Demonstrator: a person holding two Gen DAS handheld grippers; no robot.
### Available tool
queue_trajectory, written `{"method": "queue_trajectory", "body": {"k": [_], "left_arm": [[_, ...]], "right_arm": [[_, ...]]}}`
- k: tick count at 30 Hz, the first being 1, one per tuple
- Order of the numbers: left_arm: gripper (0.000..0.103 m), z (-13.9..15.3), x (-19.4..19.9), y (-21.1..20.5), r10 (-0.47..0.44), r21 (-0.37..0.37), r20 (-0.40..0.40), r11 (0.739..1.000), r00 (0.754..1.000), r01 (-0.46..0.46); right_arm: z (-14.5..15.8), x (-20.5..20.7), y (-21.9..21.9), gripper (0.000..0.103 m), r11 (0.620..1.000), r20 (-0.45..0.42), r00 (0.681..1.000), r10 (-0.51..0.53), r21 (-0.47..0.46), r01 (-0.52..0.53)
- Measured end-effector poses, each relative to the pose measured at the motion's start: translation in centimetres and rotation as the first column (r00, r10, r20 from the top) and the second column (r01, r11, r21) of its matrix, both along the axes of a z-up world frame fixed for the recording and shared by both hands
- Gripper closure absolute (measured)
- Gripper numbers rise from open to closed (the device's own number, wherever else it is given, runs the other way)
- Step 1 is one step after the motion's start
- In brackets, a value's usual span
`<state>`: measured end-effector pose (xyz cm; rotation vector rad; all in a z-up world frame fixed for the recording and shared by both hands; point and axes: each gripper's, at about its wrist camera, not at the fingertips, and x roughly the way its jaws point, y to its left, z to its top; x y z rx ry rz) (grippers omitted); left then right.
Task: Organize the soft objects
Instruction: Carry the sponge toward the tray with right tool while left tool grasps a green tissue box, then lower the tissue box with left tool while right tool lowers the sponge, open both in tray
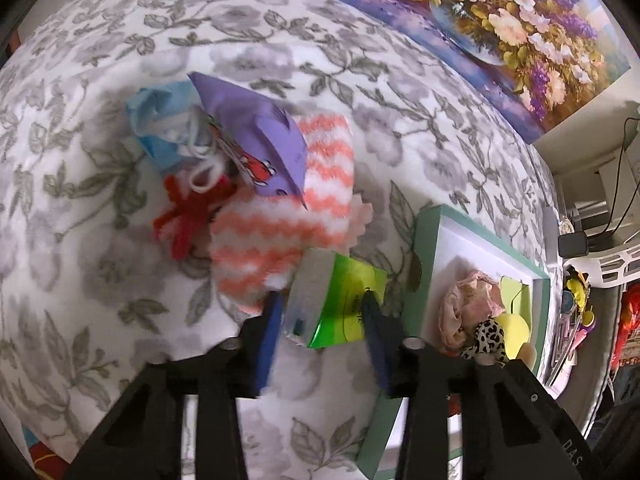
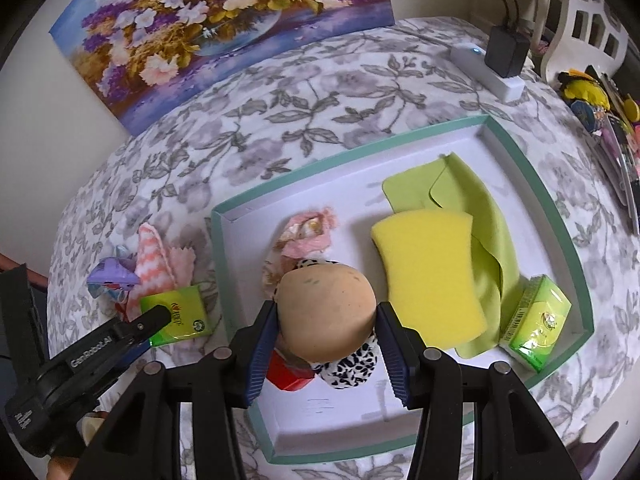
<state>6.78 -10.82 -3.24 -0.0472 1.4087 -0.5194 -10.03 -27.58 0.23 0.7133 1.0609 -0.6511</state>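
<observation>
— Flowered cloth [image 1: 120,288] covers everything under your hands. What sits between your left fingers [image 1: 269,332]?

— Your left gripper [image 1: 320,322] has a green tissue pack [image 1: 340,304] between its blue pads. Both pads look to be touching its sides, a pinch by the look of it, though blur hides the contact. Just beyond the tips lies a pink-and-white striped cloth [image 1: 288,200], then a purple packet [image 1: 256,136], a blue bag [image 1: 164,120] and red yarn [image 1: 188,216].

— And your right?

— Your right gripper [image 2: 326,320] pinches a tan round sponge [image 2: 326,316], pads pressed on both sides, above the teal-rimmed tray [image 2: 532,168]. Under it lie a spotted scrunchie [image 2: 352,364] and a red thing [image 2: 288,372]. Past the tips is a pink scrunchie [image 2: 308,232]; to their right a yellow sponge [image 2: 428,272] on a lime cloth [image 2: 480,200], then another green pack [image 2: 540,324].
</observation>
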Motion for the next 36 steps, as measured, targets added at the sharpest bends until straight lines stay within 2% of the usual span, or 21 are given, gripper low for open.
{"method": "queue_trajectory", "body": {"k": [8, 15, 20, 28, 36], "left_arm": [[0.076, 1.7, -0.2, 0.2, -0.004, -0.012, 0.064, 1.0, 0.998, 0.004], [0.077, 4.9, -0.5, 0.2, -0.003, -0.09, 0.136, 0.996, 0.991, 0.015], [0.077, 6.5, -1.7, -1.5, -0.047, -0.146, 0.187, 0.986, 0.981, 0.075], [0.077, 5.2, -3.2, -6.1, -0.127, -0.151, 0.155, 0.977, 0.98, 0.15], [0.077, 3.3, -3.6, -9.4, -0.173, -0.121, 0.133, 0.974, 0.976, 0.189]], "right_arm": [[-0.3, -0.4, -0.3, 0.051, 1.0, -0.005, 1.0, -0.011, 0.011, 0.011], [-0.1, -0.8, -0.7, 0.051, 1.0, 0.006, 1.0, -0.023, 0.011, 0.023], [0.2, -1.2, -1.5, 0.051, 0.999, 0.019, 0.999, -0.046, 0.013, 0.045], [-0.1, -3.0, -4.4, 0.051, 0.993, 0.022, 0.993, -0.117, 0.013, 0.116], [-1.0, -5.4, -8.2, 0.051, 0.976, 0.007, 0.977, -0.215, 0.018, 0.215]]}}
